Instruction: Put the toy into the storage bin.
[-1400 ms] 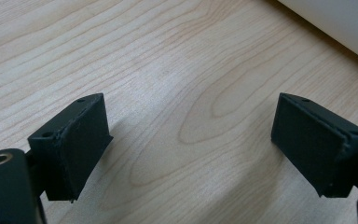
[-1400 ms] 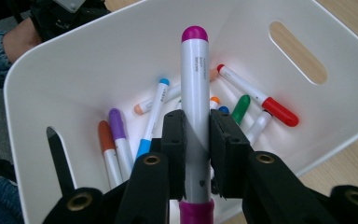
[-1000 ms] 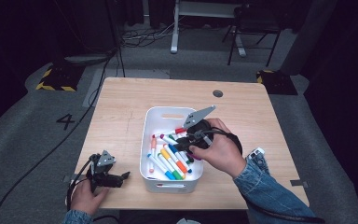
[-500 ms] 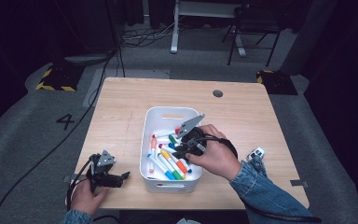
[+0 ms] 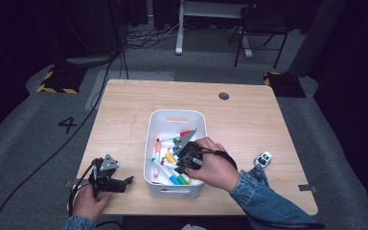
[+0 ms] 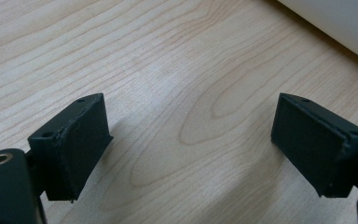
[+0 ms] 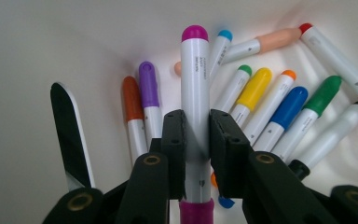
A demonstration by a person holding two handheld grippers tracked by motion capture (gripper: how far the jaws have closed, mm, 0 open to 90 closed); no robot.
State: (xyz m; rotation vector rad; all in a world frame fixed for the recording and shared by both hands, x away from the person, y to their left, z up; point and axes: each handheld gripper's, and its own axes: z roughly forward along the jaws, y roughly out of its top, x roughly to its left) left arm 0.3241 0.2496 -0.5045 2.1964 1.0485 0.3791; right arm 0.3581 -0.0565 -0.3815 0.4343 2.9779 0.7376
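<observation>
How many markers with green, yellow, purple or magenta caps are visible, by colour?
Green-capped markers: 2
Yellow-capped marker: 1
Purple-capped marker: 1
Magenta-capped marker: 1
Total: 5

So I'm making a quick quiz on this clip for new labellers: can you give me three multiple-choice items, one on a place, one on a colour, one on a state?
1. Where do the markers lie?
A. In the white bin
B. On the bare table
C. On the floor

2. What colour is the cap of the marker between the right gripper's fingers?
A. Green
B. Magenta
C. Yellow

3. How does the left gripper stand?
A. Shut on a marker
B. Open, nothing between its fingers
C. Shut on the bin's rim

Answers:
1 A: the high view shows the markers inside the white bin on the table.
2 B: in the right gripper view the right gripper clamps a white marker with a magenta cap.
3 B: in the left gripper view the left gripper has its fingers wide apart over bare wood.
</observation>
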